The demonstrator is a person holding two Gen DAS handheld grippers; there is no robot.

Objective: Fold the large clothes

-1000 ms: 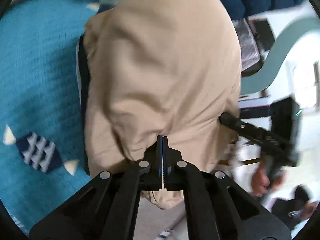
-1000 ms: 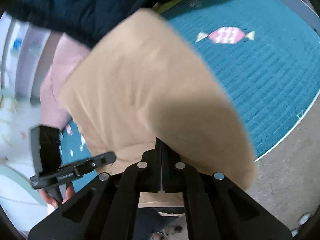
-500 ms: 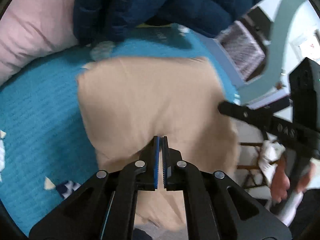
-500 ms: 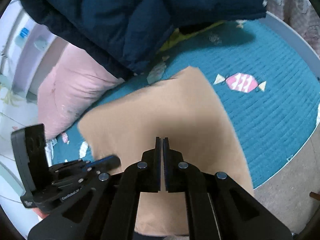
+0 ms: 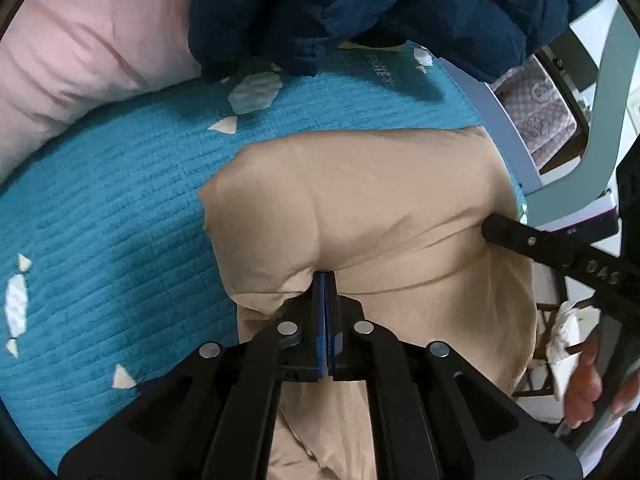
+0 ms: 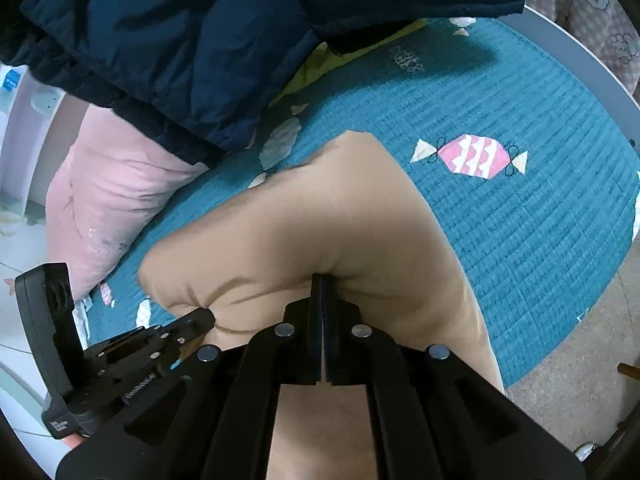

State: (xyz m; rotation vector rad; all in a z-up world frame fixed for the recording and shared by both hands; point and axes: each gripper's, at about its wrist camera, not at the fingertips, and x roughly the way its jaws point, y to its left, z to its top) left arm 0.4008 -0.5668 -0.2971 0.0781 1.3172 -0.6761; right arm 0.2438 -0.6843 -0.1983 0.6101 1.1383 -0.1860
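The tan garment, a second ago draped high and filling both views, now lies lower and flatter across the teal quilted mat. Its far edge reaches toward 12 o'clock, where a navy padded jacket is heaped; a pink pillow sits at 10 o'clock. The left gripper pinches a raised fold of the garment, jaws narrow. The right gripper also nips a fold, jaws nearly together. A pink candy motif shows at 2 o'clock.
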